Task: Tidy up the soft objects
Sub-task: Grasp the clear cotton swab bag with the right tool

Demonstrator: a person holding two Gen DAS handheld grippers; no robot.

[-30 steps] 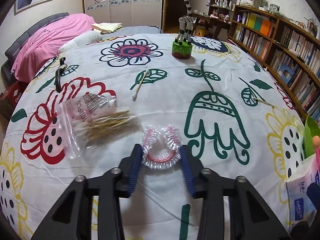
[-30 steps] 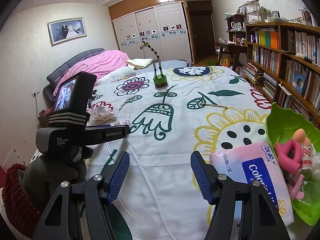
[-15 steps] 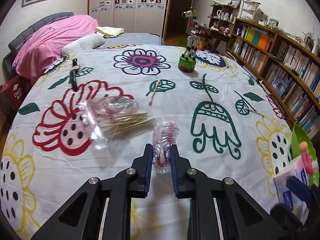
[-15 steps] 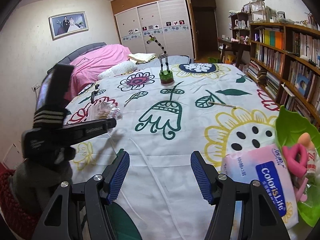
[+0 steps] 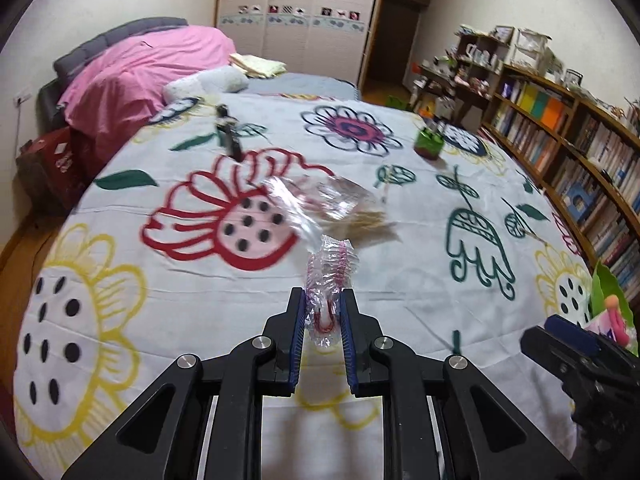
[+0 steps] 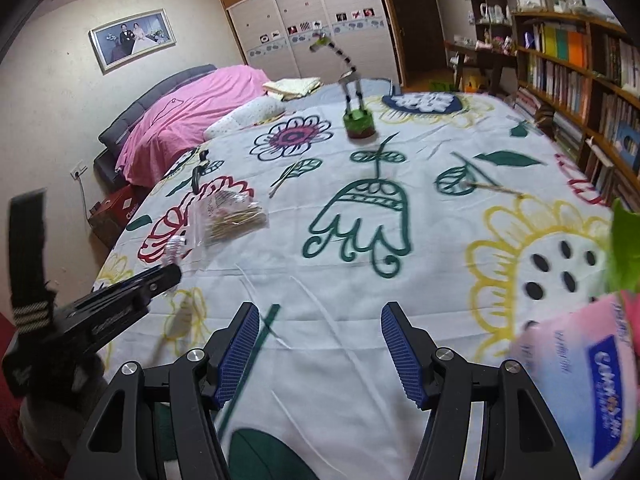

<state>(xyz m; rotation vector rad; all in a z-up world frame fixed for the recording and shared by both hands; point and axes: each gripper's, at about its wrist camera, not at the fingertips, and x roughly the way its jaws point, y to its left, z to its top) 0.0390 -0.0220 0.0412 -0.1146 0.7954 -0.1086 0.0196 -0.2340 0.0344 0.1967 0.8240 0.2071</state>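
Note:
My left gripper [image 5: 323, 312] is shut on a clear frilly hair tie with red trim [image 5: 330, 276] and holds it above the flowered bedsheet [image 5: 160, 280]. It also shows in the right wrist view [image 6: 176, 246] at the tip of the left gripper [image 6: 168, 276]. My right gripper [image 6: 320, 320] is open and empty over the sheet. A green leaf-shaped tray [image 5: 604, 292] with a pink soft item sits at the right edge, beside a pink tissue pack [image 6: 580, 372].
A clear bag of wooden sticks [image 5: 340, 208] lies mid-bed. A zebra toy on a green base [image 6: 358, 120] stands farther back. A black clip [image 5: 230, 136] lies at the far left. Bookshelves [image 5: 580, 152] line the right wall. A pink duvet [image 5: 152, 68] covers the headboard end.
My left gripper closed on the hair tie and lifted it off the sheet, swinging left. The right gripper stayed open and shifted slightly.

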